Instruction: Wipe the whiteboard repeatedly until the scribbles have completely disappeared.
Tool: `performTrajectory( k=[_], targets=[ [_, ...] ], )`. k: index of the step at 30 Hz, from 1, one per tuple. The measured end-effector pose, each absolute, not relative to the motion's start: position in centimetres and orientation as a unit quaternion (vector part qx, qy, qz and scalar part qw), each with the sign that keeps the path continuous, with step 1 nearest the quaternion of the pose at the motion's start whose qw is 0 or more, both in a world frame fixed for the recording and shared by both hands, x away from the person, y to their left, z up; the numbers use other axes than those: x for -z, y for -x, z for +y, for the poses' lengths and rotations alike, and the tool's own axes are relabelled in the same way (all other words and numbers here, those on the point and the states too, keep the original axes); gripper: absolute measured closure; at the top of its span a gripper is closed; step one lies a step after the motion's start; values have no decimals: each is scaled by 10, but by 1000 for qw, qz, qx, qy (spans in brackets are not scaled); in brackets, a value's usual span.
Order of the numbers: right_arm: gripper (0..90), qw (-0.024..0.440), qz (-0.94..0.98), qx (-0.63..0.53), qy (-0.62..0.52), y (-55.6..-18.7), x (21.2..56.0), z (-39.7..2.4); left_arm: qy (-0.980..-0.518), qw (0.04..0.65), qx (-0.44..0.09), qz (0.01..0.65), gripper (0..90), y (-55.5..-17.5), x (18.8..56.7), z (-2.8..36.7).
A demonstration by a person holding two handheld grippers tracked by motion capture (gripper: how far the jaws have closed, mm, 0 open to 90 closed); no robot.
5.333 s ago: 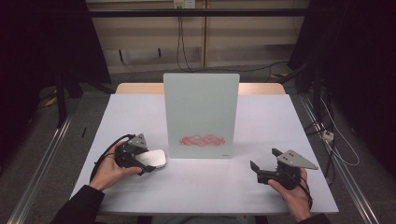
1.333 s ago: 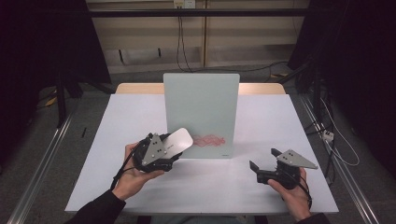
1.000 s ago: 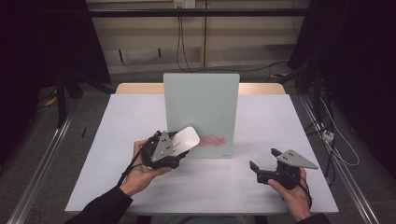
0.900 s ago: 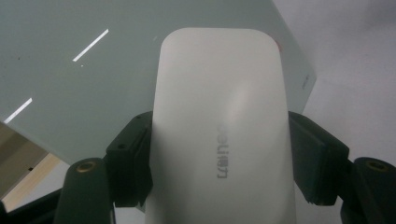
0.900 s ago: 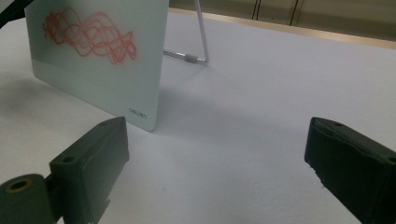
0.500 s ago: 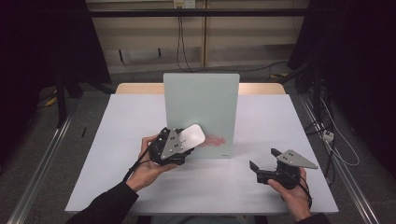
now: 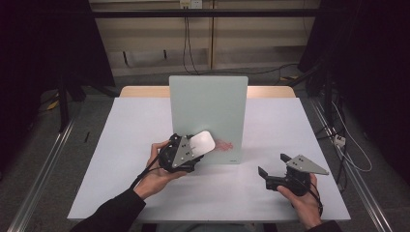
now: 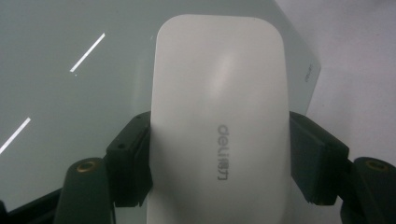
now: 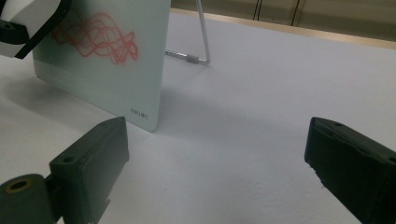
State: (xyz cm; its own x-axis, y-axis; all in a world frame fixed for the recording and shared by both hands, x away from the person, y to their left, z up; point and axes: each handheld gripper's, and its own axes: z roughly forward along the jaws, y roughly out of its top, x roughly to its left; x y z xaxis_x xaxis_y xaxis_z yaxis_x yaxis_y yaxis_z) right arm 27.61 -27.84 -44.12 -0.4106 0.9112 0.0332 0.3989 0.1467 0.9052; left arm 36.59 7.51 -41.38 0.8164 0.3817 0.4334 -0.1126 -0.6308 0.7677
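The left gripper [image 7: 189,149] clamps the white eraser [image 7: 202,143] flat against the upright board [image 7: 208,104] to wipe its red scribble [image 7: 224,144] (probably); the right gripper [image 7: 273,166] rests agape, holding nothing.

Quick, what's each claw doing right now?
Left claw: closed on the eraser.
Right claw: open, holding nothing.

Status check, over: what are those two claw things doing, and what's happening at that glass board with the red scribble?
Left gripper shut on white eraser, pressed at the board. Right gripper open, resting on table. Red scribble partly left. Nothing in the way.
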Motion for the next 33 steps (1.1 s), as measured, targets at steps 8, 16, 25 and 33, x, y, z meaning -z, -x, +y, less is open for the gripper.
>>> performTrajectory(
  k=[8, 16, 25, 33],
  targets=[
    [64, 279, 704, -459, -464, -276, 441, -278, -863, 411, -286, 61, 312, -364, 420, 67],
    [64, 278, 704, -459, -465, -276, 441, -278, -872, 400, -277, 49, 311, -359, 430, 59],
    [64, 279, 704, -460, -463, -276, 441, -278, -872, 404, -271, 56, 312, -362, 425, 59],
    [64, 277, 704, -460, -465, -276, 441, -278, -844, 444, -289, 87, 312, -376, 394, 71]
  ],
)
